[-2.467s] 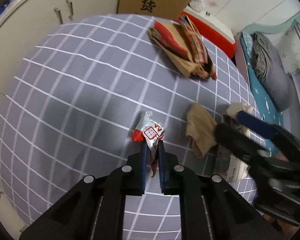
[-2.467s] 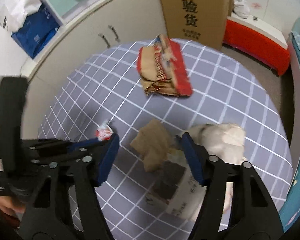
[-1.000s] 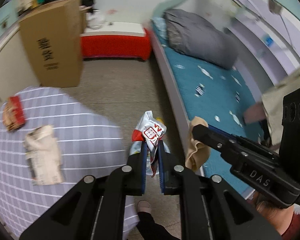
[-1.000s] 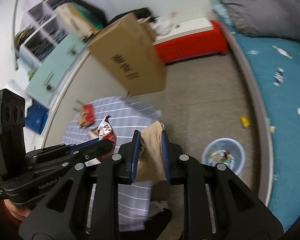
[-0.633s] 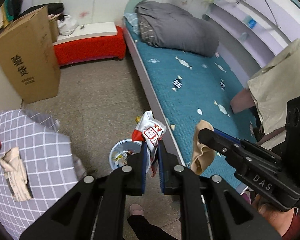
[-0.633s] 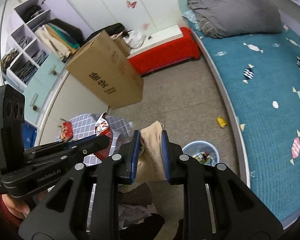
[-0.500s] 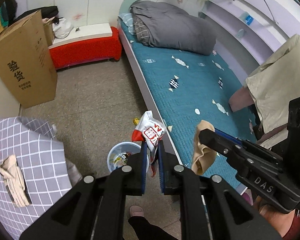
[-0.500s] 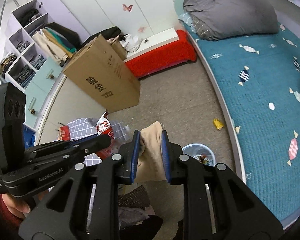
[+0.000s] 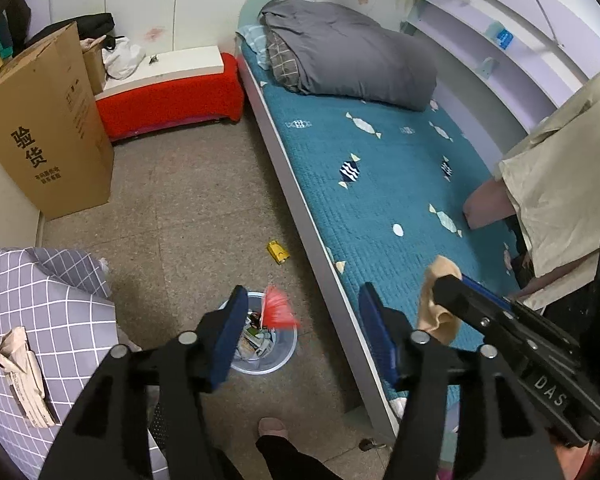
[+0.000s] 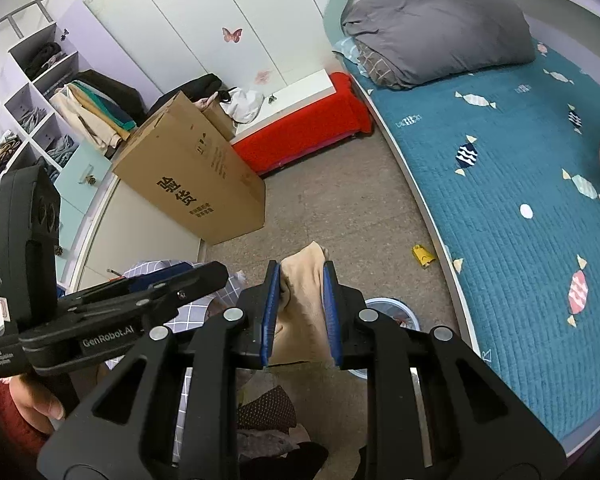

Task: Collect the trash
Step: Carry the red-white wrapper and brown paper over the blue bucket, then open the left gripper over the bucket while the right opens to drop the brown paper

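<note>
My left gripper (image 9: 300,316) jaws have just opened, dropping the red snack wrapper (image 9: 278,308) over the clear plastic bin (image 9: 262,346); my right gripper (image 10: 300,312) jaws clamp the tan crumpled paper (image 10: 302,304), and newspaper (image 9: 20,376) remains on the table (image 9: 60,320).

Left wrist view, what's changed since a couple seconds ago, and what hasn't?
Both tools swung from the checked table over to the trash bin on the floor. The left tool has just been opening and has let go of the red snack wrapper, now a blur dropping over the bin, clear of its pads. The right tool stays shut on the tan paper wad.
</note>
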The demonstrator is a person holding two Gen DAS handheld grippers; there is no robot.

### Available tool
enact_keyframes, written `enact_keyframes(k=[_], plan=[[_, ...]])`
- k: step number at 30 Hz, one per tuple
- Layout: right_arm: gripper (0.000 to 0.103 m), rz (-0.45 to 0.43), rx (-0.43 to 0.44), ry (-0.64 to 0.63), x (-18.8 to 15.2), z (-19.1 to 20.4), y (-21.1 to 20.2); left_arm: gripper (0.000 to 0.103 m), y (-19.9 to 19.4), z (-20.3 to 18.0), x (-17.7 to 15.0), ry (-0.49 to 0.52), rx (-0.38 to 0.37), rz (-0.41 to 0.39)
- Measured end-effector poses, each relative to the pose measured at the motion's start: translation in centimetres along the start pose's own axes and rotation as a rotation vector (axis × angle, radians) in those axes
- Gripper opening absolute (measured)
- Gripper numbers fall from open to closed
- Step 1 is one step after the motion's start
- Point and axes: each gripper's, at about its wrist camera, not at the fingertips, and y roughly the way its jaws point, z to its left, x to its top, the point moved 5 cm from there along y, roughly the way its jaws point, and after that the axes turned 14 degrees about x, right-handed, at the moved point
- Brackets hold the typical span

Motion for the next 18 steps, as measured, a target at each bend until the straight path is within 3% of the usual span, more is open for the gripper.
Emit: enact_keyframes(k=[18], plan=[[0.023,0.04,0.032,-0.035,-0.8,2.3,1.8,0.063,-2.0,2.1,-1.1,-0.015,0.048,-0.03]])
